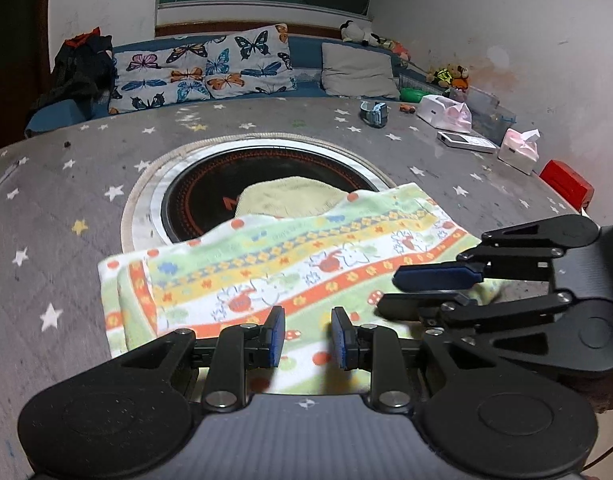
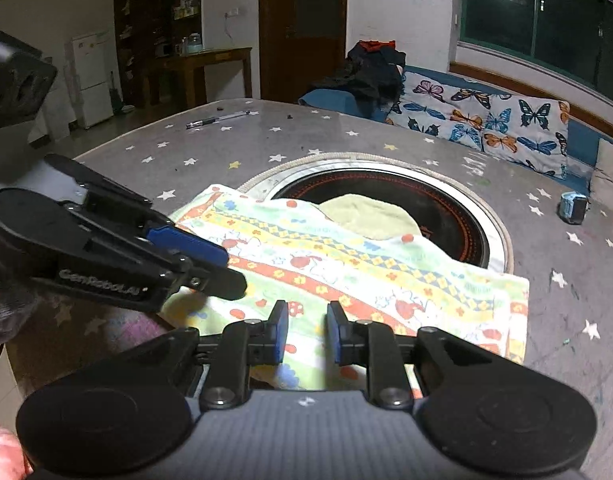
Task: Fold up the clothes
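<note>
The cloth (image 1: 290,272) is a soft printed piece, banded in pale green, yellow, white and orange with small flowers, mushrooms and cartoon animals; it lies folded on the grey star-patterned table cover (image 1: 66,200), its layered edges showing at one end, its far side draped over the rim of the round black cooktop (image 1: 210,184) set into the table; a plain pale-yellow underside (image 1: 290,194) rests on the black glass. The left gripper (image 1: 308,338) hangs over the near edge of the cloth, jaws parted, nothing pinched; the right gripper (image 2: 306,332) likewise stands parted above the cloth, its pads clear of the fabric. The cloth's near edge is hidden beneath both gripper bodies; part of the cooktop's marking is covered; small objects at the table's far edge, such as a blue watch (image 1: 373,113) and tissue packs (image 1: 518,148), are blurred.
</note>
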`<control>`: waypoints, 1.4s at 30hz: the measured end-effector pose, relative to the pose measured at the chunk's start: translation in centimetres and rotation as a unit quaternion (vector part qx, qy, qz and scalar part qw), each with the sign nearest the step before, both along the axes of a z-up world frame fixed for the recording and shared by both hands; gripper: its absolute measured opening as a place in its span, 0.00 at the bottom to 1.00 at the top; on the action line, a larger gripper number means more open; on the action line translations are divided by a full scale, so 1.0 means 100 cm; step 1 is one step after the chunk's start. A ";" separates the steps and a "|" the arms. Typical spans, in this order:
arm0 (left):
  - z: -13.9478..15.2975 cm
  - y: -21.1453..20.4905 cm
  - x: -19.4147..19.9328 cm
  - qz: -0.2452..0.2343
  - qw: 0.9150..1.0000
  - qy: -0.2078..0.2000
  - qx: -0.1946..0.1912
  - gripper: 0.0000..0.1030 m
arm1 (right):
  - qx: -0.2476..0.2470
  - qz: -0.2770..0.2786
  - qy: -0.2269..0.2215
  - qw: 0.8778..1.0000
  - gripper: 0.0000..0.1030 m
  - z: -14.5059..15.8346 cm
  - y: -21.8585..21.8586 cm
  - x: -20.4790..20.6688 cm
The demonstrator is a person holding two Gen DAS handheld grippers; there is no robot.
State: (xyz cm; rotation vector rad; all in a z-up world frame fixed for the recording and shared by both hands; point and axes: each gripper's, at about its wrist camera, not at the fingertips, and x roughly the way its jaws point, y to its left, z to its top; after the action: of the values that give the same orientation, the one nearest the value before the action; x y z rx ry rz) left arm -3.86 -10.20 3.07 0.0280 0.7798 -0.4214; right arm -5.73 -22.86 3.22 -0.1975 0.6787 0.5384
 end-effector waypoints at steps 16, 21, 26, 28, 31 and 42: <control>-0.009 0.004 -0.021 0.000 1.000 -0.020 0.004 0.30 | -0.001 -0.029 -0.015 0.999 0.21 -0.010 -0.005 -0.010; -0.011 0.010 -0.022 0.001 1.000 -0.021 0.000 0.31 | 0.006 -0.051 -0.014 0.999 0.23 -0.007 -0.020 -0.016; -0.013 0.014 -0.020 -0.002 1.000 -0.017 -0.009 0.31 | 0.023 -0.075 -0.014 0.997 0.27 -0.006 -0.037 -0.017; -0.014 0.015 -0.018 -0.004 1.000 -0.015 -0.014 0.31 | 0.032 -0.090 -0.011 0.995 0.27 -0.006 -0.045 -0.015; -0.014 0.019 -0.016 -0.004 1.000 -0.006 -0.026 0.31 | 0.028 -0.111 -0.003 0.993 0.27 -0.013 -0.054 -0.011; -0.014 0.039 -0.012 0.020 1.000 -0.004 -0.019 0.33 | -0.013 -0.131 0.000 0.991 0.21 -0.016 -0.067 -0.015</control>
State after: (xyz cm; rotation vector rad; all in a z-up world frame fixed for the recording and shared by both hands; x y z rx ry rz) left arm -5.11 -6.27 1.70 -0.0217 0.7633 -0.3982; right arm -7.27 -29.54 1.57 -0.1304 0.7004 0.2781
